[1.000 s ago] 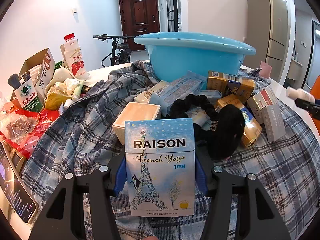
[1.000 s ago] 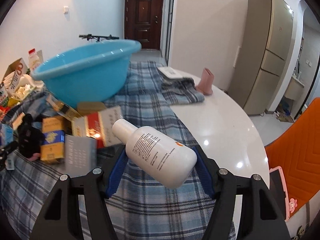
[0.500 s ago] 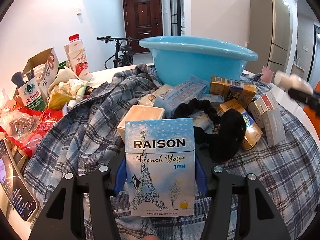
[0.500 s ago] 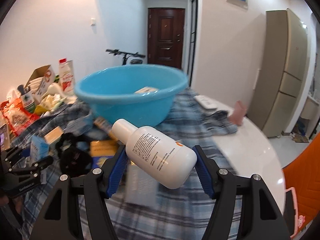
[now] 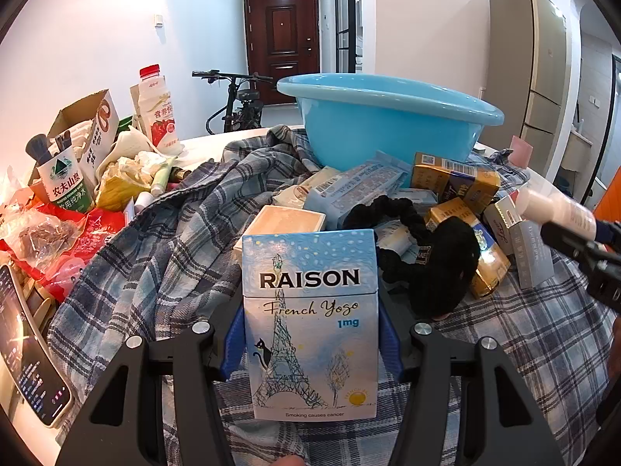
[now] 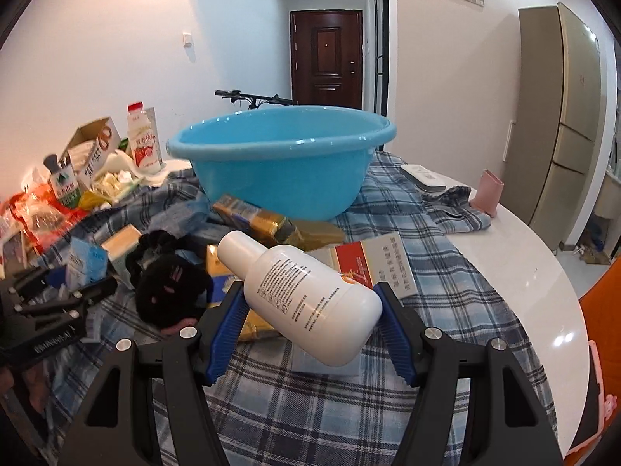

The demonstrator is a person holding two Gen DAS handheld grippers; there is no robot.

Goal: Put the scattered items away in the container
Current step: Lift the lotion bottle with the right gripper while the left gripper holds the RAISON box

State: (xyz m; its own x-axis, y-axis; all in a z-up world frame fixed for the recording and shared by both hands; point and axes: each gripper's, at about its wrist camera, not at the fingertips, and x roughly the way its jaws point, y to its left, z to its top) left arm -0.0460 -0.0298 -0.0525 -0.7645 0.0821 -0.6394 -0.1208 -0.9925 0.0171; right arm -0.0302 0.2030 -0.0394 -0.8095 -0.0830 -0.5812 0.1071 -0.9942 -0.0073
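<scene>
Left: clutter along the white tabletop [image 6: 516, 272] edge. Centre: plaid cloth [image 5: 163, 256], blue basin [image 6: 283, 167] upright behind scattered boxes. Left claw [image 5: 310, 343] grips cigarette box [image 5: 310, 322]; right claw [image 6: 310, 320] grips white bottle [image 6: 306, 295]. Right: bare tabletop, open floor.

Both tools are showing the same build: the left gripper [image 5: 310, 343] and the right gripper [image 6: 312, 320] are each wearing matte black angular finger frames with triangular cut-outs, studded with round silver screw heads. Ribbed blue pads [image 6: 394, 339] are lining the inner faces of the fingers. Small white lettering, too blurred to read, is running along the left gripper's black body at the left edge of the right wrist view.
</scene>
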